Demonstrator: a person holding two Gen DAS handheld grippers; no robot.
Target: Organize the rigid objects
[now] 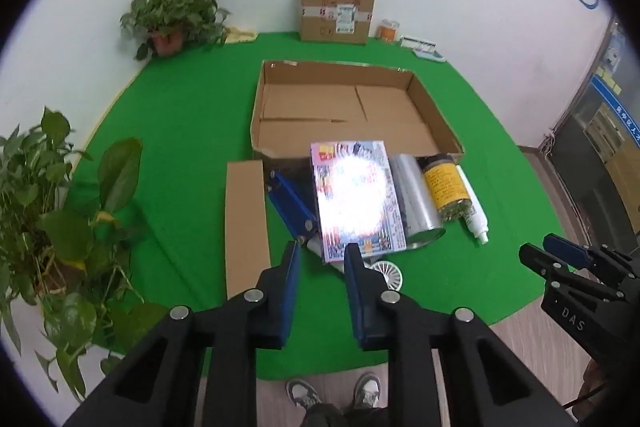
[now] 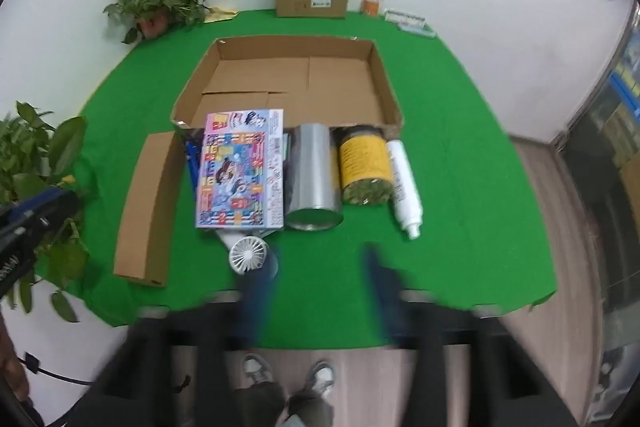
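Sorting has not yet begun, by the look of it: the open cardboard box (image 2: 384, 87) holds nothing, and every rigid item lies on the green surface (image 2: 460, 227) just in front of its near wall. Nearest that wall, side by side, lie the picture book (image 2: 240, 175), the silver can (image 2: 314, 179), the yellow-labelled jar (image 2: 364, 163) and the white bottle (image 2: 404, 183); a small white fan (image 2: 248, 255) peeks out beneath the book's near edge. Next comes picking one item and lifting it over the wall. The left tool (image 1: 322, 251) hovers over the book's near edge, jaws narrowly parted and grasping nothing. The right tool (image 2: 320, 263), blurred and tilted steeply down short of the can, also hangs empty, fingers apart.
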